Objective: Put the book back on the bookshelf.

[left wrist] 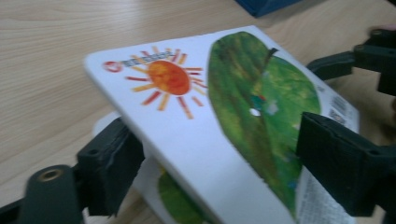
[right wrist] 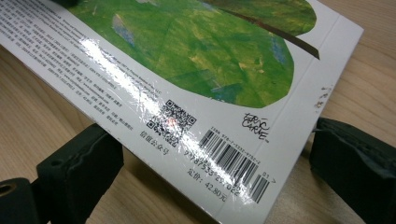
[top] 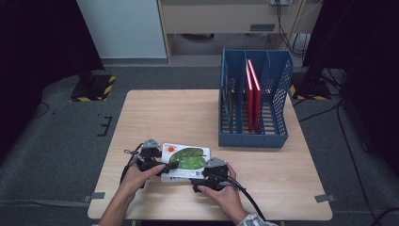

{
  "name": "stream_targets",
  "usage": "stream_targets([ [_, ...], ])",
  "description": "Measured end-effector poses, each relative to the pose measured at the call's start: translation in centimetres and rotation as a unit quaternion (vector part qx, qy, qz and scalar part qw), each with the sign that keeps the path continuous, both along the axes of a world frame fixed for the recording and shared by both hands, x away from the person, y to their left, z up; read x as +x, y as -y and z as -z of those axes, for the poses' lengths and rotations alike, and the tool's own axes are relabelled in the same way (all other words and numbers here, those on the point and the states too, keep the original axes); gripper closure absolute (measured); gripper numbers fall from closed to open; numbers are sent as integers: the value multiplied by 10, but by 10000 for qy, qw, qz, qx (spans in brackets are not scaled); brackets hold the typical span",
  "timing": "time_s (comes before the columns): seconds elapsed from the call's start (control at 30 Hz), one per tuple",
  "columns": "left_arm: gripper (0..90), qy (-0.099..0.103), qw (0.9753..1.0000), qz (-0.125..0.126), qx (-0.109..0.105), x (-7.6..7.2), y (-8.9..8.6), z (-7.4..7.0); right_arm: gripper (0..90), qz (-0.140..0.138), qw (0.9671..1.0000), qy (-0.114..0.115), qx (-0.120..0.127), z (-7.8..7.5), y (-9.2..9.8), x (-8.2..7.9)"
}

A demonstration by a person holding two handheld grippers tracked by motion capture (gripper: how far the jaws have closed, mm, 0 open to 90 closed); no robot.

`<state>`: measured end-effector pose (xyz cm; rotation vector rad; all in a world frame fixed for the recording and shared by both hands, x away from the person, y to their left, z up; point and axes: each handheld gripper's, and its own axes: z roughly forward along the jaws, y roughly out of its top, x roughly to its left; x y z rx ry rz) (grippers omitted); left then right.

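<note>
- Now the left claw (top: 165, 165) grips the book (top: 187, 159) (sun and green leaf on it).
- Right claw (top: 196, 181) grips its other end.
- Book sits tilted, near the desk's (top: 188, 113) front edge.

Book (right wrist: 196, 70), back cover, near the corner: hand-drawn signature "ERIC CARLE" in black.
Barcode (right wrist: 236, 163) on the cover: number above it begins "ISBN 978-7-5332" – the rest is too blurred.
Digits below the barcode: about "9 787533 2…", not all clear.
Price line: "42.80" after two Chinese signs.
QR code (right wrist: 170, 119): printed left of the barcode – Chinese signs stand below it.
Small text block along the cover edge: too small to read.
Red logo (left wrist: 111, 66) beside the sun: unreadable.
</note>
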<state>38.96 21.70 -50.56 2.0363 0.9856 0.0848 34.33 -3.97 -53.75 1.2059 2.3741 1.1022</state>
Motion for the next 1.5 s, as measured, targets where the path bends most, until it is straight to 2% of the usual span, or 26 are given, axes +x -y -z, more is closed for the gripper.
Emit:
stream_targets([
  [0.17, 177, -30, 10000, 11, -13, 1, -1, 6, 30, -96, 9998, 64, -162, 0, -1, 0],
  [0.3, 189, -35, 10000, 25, -34, 2, -3, 7, 38, -170, 9996, 51, -197, 0, 0, 0],
  [0.53, 189, -38, 10000, 14, -31, 2, -3, 9, 40, -414, 9989, -176, -152, -5, 7, 2],
  [0.63, 190, -55, 10000, 7, -13, 2, -3, 9, 47, -490, 9987, -131, -100, -9, 9, -1],
  [0.77, 190, -51, 10000, 8, -4, 2, -3, 10, 72, -683, 9976, -102, 92, -16, 16, 1],
  [0.93, 192, -56, 10000, 15, 22, 2, -3, 10, 124, -634, 9974, -111, 314, -18, 24, 11],
  [1.13, 202, -107, 9999, 24, 128, 2, -3, 12, 122, -526, 9979, -154, 333, -10, 25, 25],
  [1.3, 207, -132, 9998, 36, 146, 2, -3, 12, 133, -617, 9971, -196, 394, -8, 25, 28],
  [1.5, 237, -96, 9997, 105, 220, 1, -4, 12, 103, -627, 9966, -287, 442, -6, 24, 29],
])
